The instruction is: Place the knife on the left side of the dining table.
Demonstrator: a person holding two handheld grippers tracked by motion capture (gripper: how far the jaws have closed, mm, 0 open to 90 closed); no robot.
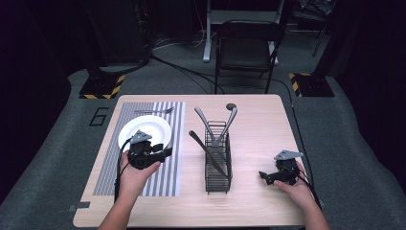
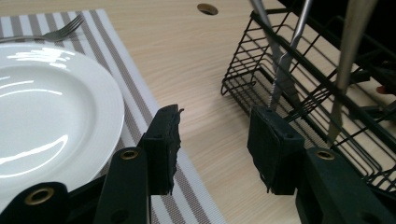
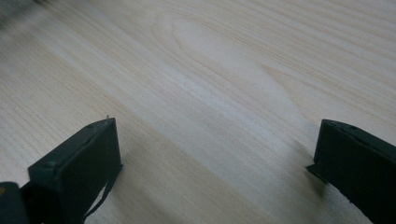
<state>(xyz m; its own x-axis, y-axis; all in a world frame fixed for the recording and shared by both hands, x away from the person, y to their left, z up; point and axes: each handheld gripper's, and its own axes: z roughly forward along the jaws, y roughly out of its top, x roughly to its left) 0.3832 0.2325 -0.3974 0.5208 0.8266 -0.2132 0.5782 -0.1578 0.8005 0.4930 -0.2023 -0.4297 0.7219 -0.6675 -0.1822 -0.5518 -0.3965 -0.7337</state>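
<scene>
Beside the plate, left claw agape, empty.

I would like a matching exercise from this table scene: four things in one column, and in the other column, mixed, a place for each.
Things:
1. white plate
2. fork
3. wire basket
4. right claw

Places:
A. on the bare wood at the right of the table
B. on the striped mat, under the left claw
C. on the far end of the striped mat, beyond the plate
D. in the middle of the table, with cutlery standing in it

Pairs: 1-B, 2-C, 3-D, 4-A
</scene>
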